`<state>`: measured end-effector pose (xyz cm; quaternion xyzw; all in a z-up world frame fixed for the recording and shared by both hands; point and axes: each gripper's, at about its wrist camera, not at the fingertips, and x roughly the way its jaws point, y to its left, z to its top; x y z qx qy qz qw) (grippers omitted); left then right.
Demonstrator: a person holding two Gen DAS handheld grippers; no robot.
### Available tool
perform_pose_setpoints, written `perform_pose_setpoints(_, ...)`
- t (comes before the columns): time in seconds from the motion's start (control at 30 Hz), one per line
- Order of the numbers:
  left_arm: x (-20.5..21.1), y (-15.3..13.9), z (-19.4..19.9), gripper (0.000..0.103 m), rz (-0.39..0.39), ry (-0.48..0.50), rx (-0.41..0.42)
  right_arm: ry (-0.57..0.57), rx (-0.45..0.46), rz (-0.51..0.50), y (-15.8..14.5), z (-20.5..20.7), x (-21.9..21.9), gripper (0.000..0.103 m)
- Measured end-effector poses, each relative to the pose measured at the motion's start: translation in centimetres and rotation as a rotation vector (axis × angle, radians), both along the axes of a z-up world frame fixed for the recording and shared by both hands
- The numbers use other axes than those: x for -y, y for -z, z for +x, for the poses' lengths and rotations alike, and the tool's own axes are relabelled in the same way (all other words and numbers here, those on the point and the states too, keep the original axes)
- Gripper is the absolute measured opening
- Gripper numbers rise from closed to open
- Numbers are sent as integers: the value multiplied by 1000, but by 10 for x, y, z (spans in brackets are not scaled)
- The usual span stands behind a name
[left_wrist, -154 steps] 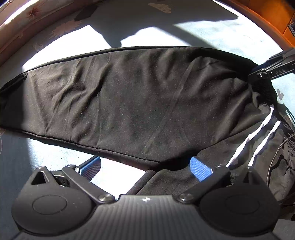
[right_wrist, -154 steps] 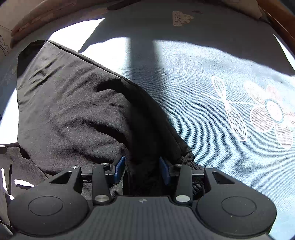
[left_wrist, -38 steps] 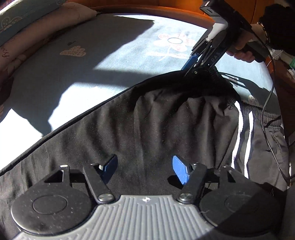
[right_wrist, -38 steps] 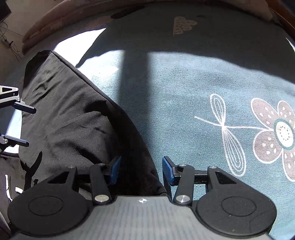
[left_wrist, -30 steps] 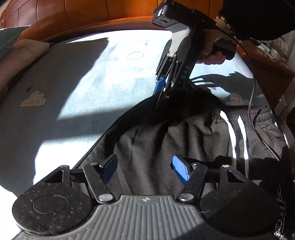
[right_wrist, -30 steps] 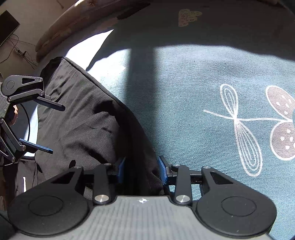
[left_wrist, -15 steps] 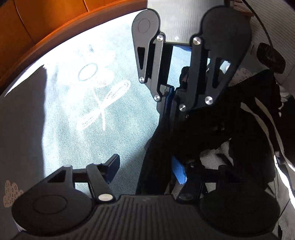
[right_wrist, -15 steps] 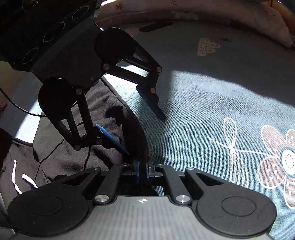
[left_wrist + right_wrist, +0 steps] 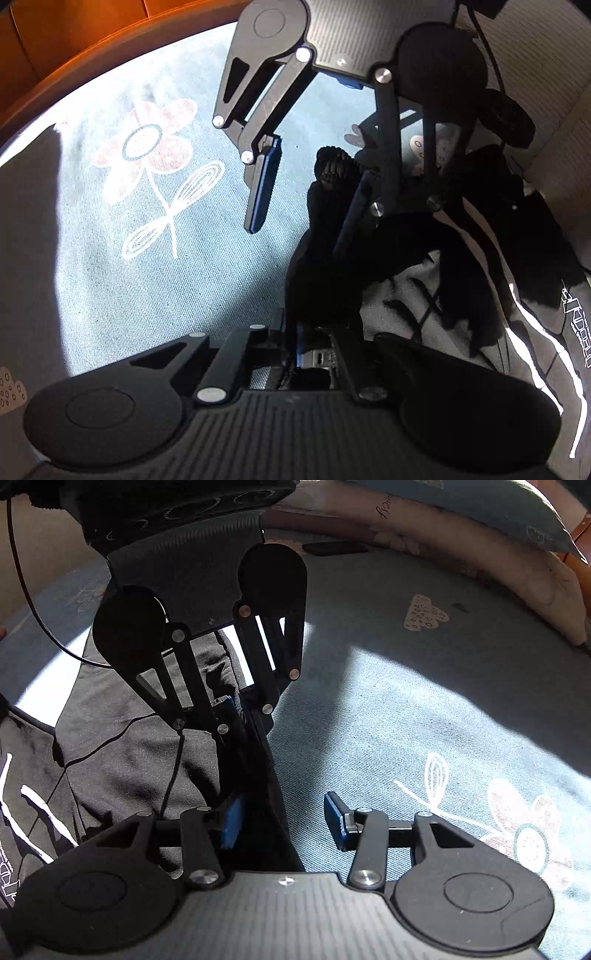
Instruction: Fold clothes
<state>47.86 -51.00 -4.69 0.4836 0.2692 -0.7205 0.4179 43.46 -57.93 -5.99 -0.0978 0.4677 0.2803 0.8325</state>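
We see black track trousers with white side stripes [image 9: 122, 760] lying rumpled on the blue flower-print bedsheet [image 9: 424, 720]. Our left gripper [image 9: 291, 341] is clamped on their raised edge; our right gripper [image 9: 282, 821] gapes wide, gripping nothing. No tidy fold yet visible; squaring remains, we judge.

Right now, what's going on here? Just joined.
A person is folding black trousers on a blue flowered bedsheet with two handheld grippers. The left gripper is shut on the trousers' edge. The right gripper is open, its fingers either side of the same edge, facing the left one closely. It looks like a handover of the fabric, left taking hold as right lets go.
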Motion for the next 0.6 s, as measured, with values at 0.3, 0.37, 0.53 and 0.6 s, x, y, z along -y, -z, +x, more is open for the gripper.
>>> perform_pose_setpoints(0.3,-26,-14,-17,10,-23,15,61,-80,-145,82,33,34,-11,10)
perform_pose_setpoints(0.37,-34,-17,-15,13,-22,30,89,-83,-131,72,29,31,-13,9)
perform_pose_setpoints(0.53,-30,-15,14,26,55,71,109,-90,-99,49,19,23,-15,8)
perform_pose_setpoints(0.6,-34,-9,17,28,108,100,127,-93,-86,40,15,20,-17,8)
